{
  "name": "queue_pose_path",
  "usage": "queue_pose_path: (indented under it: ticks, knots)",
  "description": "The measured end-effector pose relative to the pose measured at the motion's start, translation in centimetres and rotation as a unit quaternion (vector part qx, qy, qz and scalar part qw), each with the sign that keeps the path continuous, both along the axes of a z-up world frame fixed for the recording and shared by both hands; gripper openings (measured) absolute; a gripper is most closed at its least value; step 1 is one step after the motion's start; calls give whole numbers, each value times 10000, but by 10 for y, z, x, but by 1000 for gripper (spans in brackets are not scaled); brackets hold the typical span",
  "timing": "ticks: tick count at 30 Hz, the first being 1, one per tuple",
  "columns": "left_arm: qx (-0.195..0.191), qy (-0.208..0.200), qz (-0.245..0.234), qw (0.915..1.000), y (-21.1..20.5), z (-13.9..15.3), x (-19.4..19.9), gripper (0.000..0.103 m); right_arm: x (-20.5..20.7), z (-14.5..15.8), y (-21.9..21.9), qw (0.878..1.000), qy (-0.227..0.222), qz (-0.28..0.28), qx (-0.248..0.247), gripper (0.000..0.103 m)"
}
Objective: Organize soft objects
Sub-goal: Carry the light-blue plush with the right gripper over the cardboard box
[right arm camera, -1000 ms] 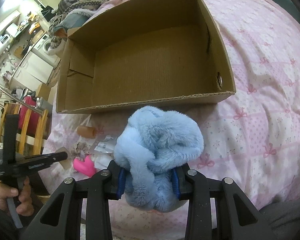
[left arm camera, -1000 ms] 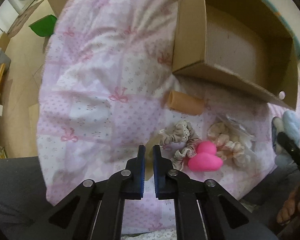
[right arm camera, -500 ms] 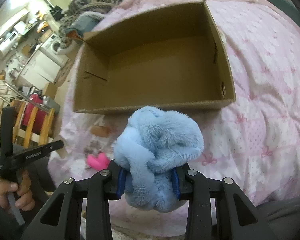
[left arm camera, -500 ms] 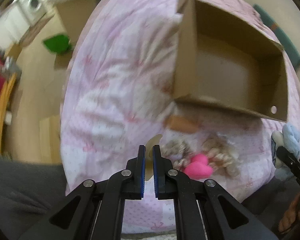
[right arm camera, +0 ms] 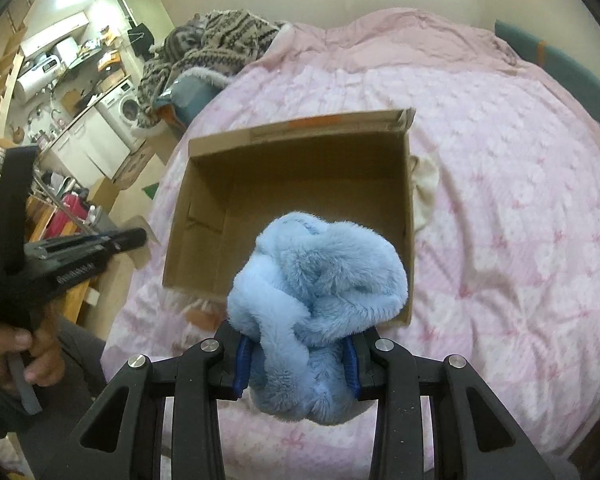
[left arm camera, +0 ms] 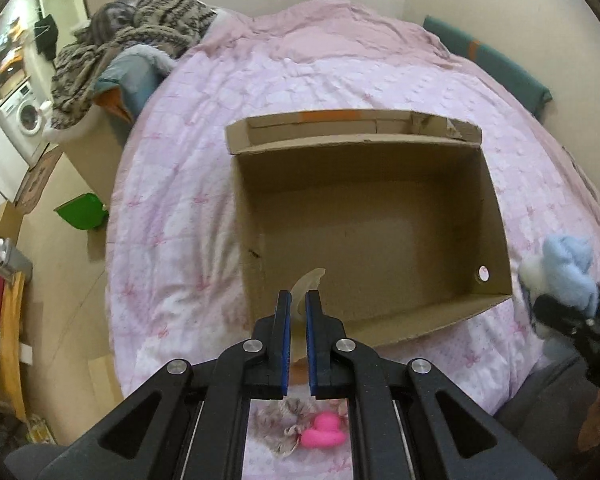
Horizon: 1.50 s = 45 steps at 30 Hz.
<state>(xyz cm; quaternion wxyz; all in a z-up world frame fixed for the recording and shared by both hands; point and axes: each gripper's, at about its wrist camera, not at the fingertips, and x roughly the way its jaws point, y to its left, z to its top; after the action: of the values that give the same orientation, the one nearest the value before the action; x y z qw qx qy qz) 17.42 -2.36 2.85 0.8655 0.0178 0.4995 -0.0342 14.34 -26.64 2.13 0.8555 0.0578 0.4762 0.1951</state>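
**Both grippers lifted above the open box**

Raised since a second ago, both grippers now look down into the cardboard box (left arm camera: 364, 216) rather than at its near wall; the small items once ahead of the left gripper (left arm camera: 298, 300) now sit low between its arms.

Hidden or unclear:
- Pale thin piece (left arm camera: 306, 280), pinched between the left gripper's nearly closed jaws; only its curled tip shows above the blue pads, and its kind cannot be told.
- Pink soft toy (left arm camera: 324, 434) and a frilly fabric band (left arm camera: 278, 428), partly covered by the left gripper's arms, lying on the pink quilt (left arm camera: 172, 208) in front of the box.
- Orange-tan item (right arm camera: 202, 314) at the box's near left corner, largely behind the fluffy toy in the right view.
- Cream cloth (right arm camera: 424, 192) beside the box's right wall, partly tucked behind it.
- Hand (right arm camera: 18, 350) on the left gripper's handle, cut off at the picture's edge.

Task item:
- Light blue fluffy toy (right arm camera: 316, 300), plush, long-piled, bunched into rolls. Clamped at its lower part between the right gripper's (right arm camera: 296, 360) jaws, which stand part-way apart around it; the upper bulk spills over them. It hangs over the box's near edge. In the left view it appears at the right edge, beside the box's near right corner.

Box: brown, interior bare, one small round hole in its right wall.
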Motion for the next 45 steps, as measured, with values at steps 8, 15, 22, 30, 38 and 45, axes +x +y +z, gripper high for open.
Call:
queue_pose_path:
  ticks: [8,15,22,30,38,45]
  knots:
    - [57,55,230,9997,-10,-19,25,6,32,-7,7,9998,-103,-121,142,38]
    - [250,-208,219,9992,-23,-23,40,7,68,-27,10,9990,-152,-328,251,38]
    - [410,-205,194,9988,-35,-36,56,7,85,-51,6,9983,-5,-493,297,38]
    - [482,-164,151,9986,-41,-53,60,7,89,-73,14,9985,235,-473,138,39]
    - [518,99,219,9984,-42,-77,62,7,90,-92,33,9981,458,-273,-309,39]
    - [484,198,291,9982,-42,-89,59,8,93,-97,29,9977,579,-292,-219,40]
